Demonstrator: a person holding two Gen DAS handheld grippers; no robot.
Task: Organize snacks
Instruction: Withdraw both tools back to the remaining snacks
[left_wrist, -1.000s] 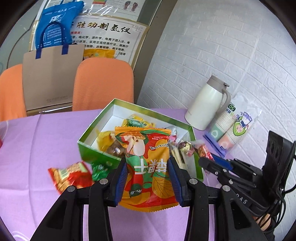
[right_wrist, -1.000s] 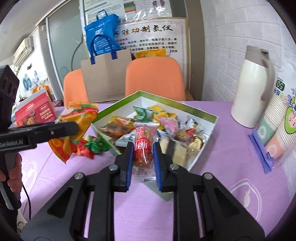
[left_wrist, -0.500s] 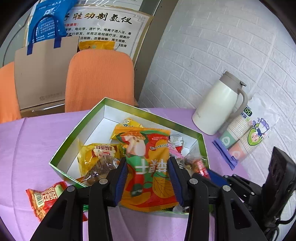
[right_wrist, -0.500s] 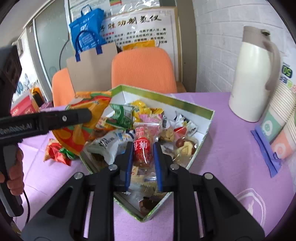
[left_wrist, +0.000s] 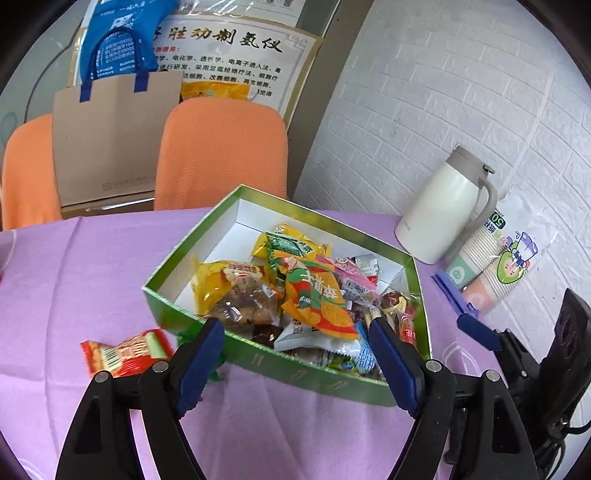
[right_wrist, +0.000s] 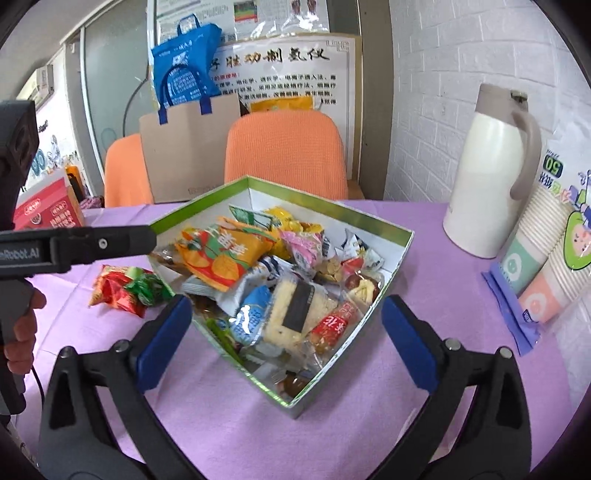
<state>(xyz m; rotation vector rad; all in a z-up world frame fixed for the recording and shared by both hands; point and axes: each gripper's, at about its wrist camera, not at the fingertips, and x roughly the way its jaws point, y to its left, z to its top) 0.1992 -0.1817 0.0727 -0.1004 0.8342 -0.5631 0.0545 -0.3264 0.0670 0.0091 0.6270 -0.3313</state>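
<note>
While both jaws swing wider, purple-clothed counter (left_wrist: 92, 266) carries green box (left_wrist: 291, 369) heaped with snacks. Left gripper (left_wrist: 295, 354) and right gripper (right_wrist: 286, 325) hover apart over box's near rim, nothing clamped. Orange packet (left_wrist: 314, 299) lies atop pile. Red packet (left_wrist: 125, 350) sits outside box, on cloth.

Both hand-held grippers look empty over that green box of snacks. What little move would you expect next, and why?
Probably the left hand-held gripper, its jaws opening with nothing between them, swings toward the red snack packet and the green one beside it. They lie on the purple cloth outside the green box, where the other snacks are.
</note>
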